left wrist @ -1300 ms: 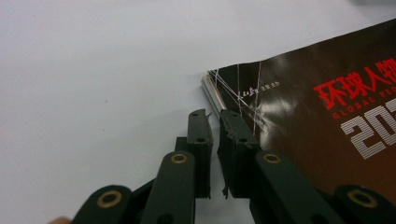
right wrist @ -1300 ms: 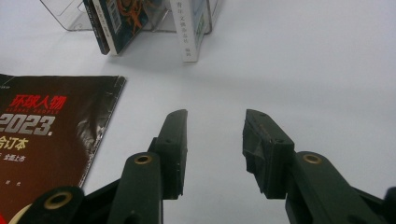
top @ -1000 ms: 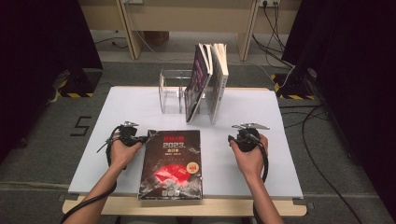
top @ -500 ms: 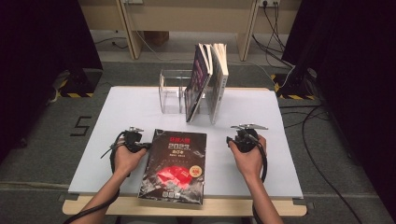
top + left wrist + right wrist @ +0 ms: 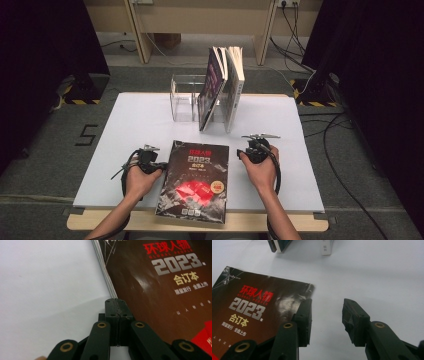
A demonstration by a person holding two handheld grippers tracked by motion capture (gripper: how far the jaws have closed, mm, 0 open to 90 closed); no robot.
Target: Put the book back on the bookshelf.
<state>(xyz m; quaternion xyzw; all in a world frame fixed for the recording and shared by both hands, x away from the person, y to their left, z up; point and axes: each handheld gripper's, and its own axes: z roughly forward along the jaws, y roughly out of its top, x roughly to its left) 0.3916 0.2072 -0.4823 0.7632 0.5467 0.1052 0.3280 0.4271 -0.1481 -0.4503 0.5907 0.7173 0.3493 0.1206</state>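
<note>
A thick dark book (image 5: 195, 181) with red and white lettering lies flat near the table's front edge. It shows too in the left gripper view, as the book (image 5: 160, 282), and in the right gripper view, as the book (image 5: 254, 312). My left gripper (image 5: 150, 161) sits right at the book's left edge, shut, its jaws (image 5: 117, 305) pressed together with nothing between them. My right gripper (image 5: 254, 148) rests by the book's right edge, open; its jaws (image 5: 325, 322) stand apart over bare table, the left one over the cover's corner.
A clear acrylic book stand (image 5: 185, 97) stands at the back middle of the white table (image 5: 125, 125), with several books (image 5: 222, 85) leaning upright against it. Dark curtains flank both sides. Cables run across the floor at the right.
My left gripper has slid to the right, from a little way off up to the book's left edge. The right gripper and the book have stayed put.
</note>
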